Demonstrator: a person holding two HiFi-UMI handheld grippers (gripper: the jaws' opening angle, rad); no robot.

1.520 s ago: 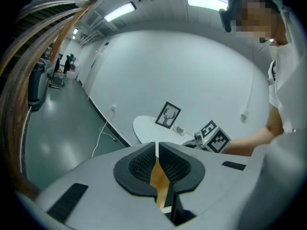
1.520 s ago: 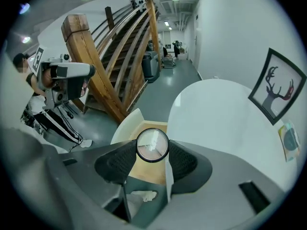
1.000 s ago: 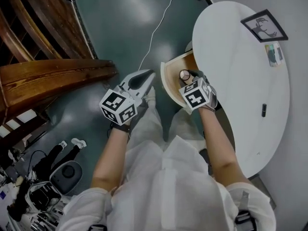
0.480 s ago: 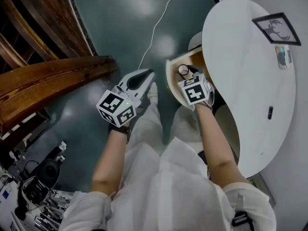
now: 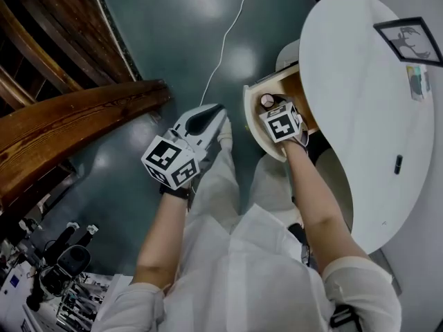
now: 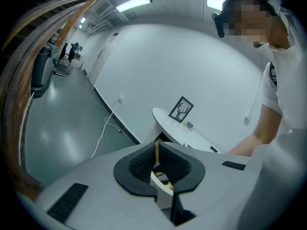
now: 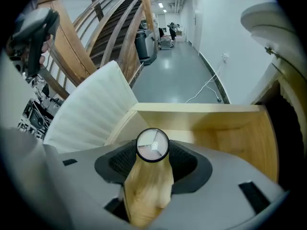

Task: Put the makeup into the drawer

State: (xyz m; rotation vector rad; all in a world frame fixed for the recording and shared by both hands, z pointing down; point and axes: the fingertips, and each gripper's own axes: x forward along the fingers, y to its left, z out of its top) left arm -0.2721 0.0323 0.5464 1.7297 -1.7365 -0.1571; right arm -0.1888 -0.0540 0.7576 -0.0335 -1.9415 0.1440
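Just over the drawer (image 5: 253,118), the right gripper (image 5: 272,108) clamps makeup (image 7: 152,145), forearm outstretched.

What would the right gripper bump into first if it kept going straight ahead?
Probably the open wooden drawer. The right gripper, holding the makeup tube, points into it, so the tube would touch the drawer's inside wood first. Depth is unclear.

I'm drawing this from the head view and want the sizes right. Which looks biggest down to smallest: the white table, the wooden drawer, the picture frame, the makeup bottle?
1. white table
2. wooden drawer
3. picture frame, partly cut off at the edge
4. makeup bottle, only its round top shows
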